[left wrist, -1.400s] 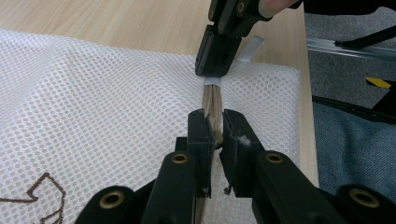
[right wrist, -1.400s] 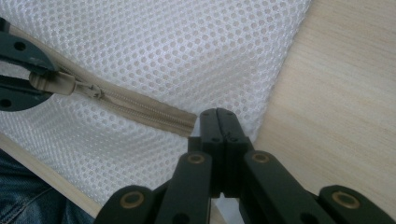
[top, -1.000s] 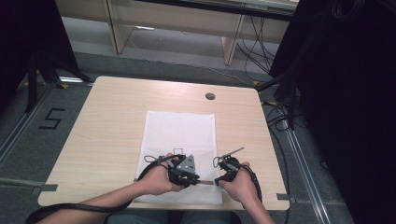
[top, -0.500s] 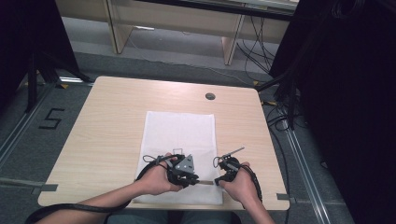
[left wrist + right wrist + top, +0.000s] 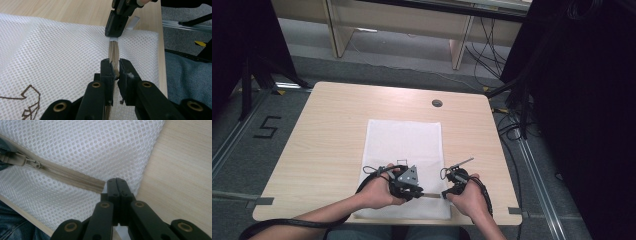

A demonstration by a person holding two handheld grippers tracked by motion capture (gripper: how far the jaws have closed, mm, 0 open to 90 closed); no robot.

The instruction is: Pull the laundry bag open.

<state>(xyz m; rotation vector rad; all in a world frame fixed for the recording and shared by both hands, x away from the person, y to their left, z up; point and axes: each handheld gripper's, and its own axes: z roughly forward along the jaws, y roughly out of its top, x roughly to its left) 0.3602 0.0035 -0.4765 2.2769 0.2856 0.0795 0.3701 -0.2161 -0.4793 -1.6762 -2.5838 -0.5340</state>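
Note:
A white mesh bag (image 5: 404,145) lies flat on the wooden table (image 5: 337,125), its beige zipper (image 5: 432,195) running along the near edge. My left gripper (image 5: 419,192) is shut on the zipper (image 5: 114,53); the jaws (image 5: 114,71) pinch the beige strip from both sides. My right gripper (image 5: 444,194) faces it from the right and is shut on the bag's edge at the zipper's end (image 5: 98,186), its jaw tips (image 5: 117,185) pressed together. From the left gripper view, the right gripper (image 5: 113,35) clamps the far end. The zipper slider (image 5: 32,163) sits at the left of the right gripper view.
A round cable hole (image 5: 437,103) is near the table's far edge. The person's jeans (image 5: 185,75) are just past the near edge. Dark stands and cables (image 5: 517,100) crowd the floor at the right, and a "5" mark (image 5: 267,127) is on the floor at the left.

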